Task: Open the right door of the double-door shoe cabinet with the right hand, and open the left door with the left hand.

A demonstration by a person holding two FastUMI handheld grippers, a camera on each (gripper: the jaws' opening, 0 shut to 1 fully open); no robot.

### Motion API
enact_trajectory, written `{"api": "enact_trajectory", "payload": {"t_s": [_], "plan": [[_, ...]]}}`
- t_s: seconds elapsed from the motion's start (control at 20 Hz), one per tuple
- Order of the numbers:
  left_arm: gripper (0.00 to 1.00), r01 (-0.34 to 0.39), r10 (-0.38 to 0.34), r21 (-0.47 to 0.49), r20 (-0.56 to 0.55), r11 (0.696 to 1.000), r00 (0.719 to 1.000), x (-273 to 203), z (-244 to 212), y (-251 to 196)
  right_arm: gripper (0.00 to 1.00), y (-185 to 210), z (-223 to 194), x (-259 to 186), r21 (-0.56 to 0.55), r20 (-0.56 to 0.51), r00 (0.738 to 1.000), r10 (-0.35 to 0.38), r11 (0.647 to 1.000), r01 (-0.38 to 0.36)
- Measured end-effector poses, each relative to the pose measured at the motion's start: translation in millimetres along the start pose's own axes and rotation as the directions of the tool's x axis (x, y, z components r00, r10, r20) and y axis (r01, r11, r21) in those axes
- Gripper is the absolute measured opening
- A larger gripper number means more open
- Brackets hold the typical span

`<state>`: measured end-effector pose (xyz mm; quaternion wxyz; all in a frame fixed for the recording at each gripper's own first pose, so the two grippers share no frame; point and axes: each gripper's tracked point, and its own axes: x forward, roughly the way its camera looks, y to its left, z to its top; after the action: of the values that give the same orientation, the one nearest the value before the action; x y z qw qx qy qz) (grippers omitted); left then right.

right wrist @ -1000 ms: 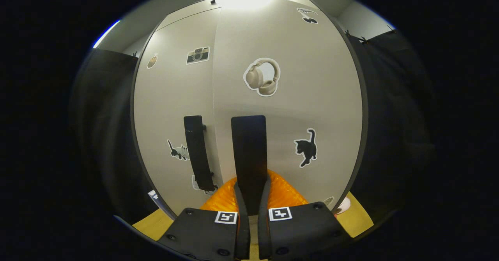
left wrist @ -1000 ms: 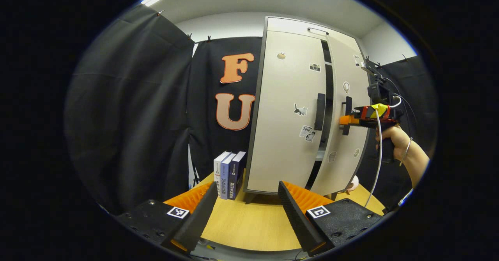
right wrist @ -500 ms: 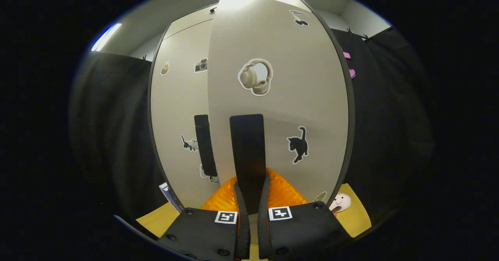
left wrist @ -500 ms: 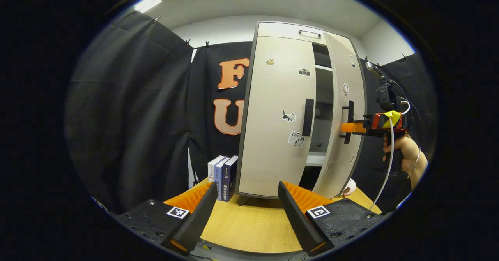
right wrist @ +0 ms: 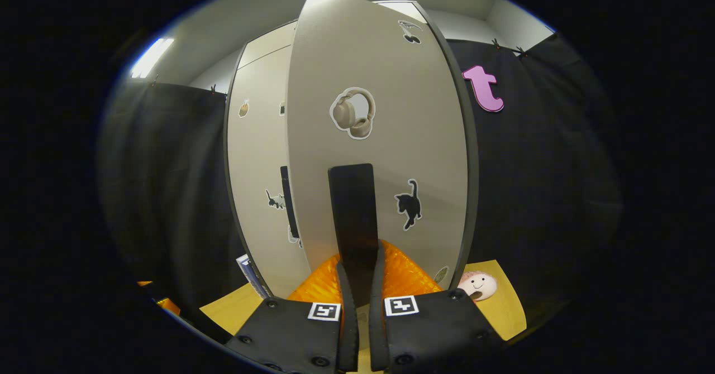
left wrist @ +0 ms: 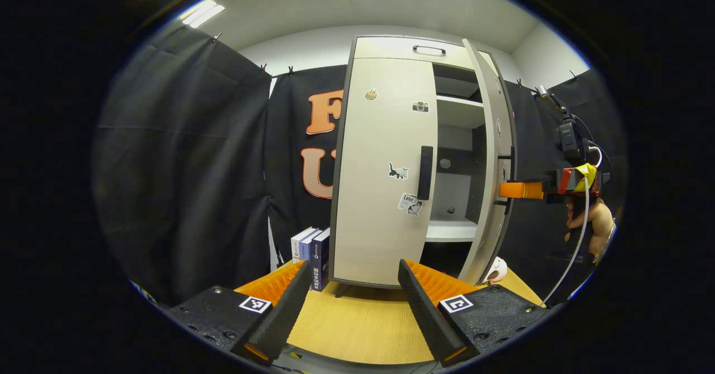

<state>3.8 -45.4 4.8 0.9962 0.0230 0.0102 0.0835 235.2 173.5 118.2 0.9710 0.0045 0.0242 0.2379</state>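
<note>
The shoe cabinet (left wrist: 385,167) is standing on a wooden table (left wrist: 357,324), its left door (left wrist: 380,195) lying closed and its right door (right wrist: 380,139) standing well ajar, exposing the shelves (left wrist: 455,111). The right gripper (right wrist: 357,262) is clamping its two fingers on the right door's handle (right wrist: 352,206). The left gripper (left wrist: 354,290) is hovering with fingers spread apart, well short of the left door's handle (left wrist: 425,172), books (left wrist: 310,251) standing beside the cabinet.
</note>
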Motion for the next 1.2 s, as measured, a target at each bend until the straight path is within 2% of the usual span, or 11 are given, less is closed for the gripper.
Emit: {"api": "enact_trajectory", "payload": {"t_s": [0.15,0.35,0.55,0.85,0.9,0.95,1.2], "plan": [[0.92,-0.003,0.003,-0.008,-0.005,1.0,1.0,-0.3,-1.1,-5.4,0.15,-6.6,1.1,-10.8,0.014,0.0,1.0,0.0,1.0,0.0],[0.95,0.001,-0.001,0.011,0.009,1.0,1.0,2.8,6.1,-13.1,0.15,-15.6,0.7,-16.7,0.014,0.003,1.0,-0.015,1.0,0.015],[0.95,-0.016,0.016,0.022,0.0,1.0,1.0,15.2,9.6,-14.1,0.15,-28.8,0.4,-22.4,0.019,0.007,0.997,-0.074,0.997,0.074],[0.95,0.008,-0.008,0.016,-0.002,1.0,1.0,48.2,18.9,-29.4,0.14,-62.2,3.8,-30.3,-0.012,0.03,0.982,-0.187,0.982,0.187],[0.95,0.015,-0.015,0.02,0.001,1.0,1.0,54.3,21.6,-33.2,0.0,-65.7,5.2,-31.2,-0.012,0.035,0.978,-0.204,0.979,0.204],[0.95,0.02,-0.02,0.025,0.007,0.999,1.0,61.0,25.3,-36.6,0.08,-68.9,3.9,-32.2,-0.013,0.033,0.976,-0.215,0.976,0.215],[0.95,0.062,-0.063,0.036,0.017,0.997,0.998,91.8,40.0,-64.6,0.08,-76.4,4.4,-38.3,0.006,0.033,0.972,-0.234,0.972,0.234]]}}
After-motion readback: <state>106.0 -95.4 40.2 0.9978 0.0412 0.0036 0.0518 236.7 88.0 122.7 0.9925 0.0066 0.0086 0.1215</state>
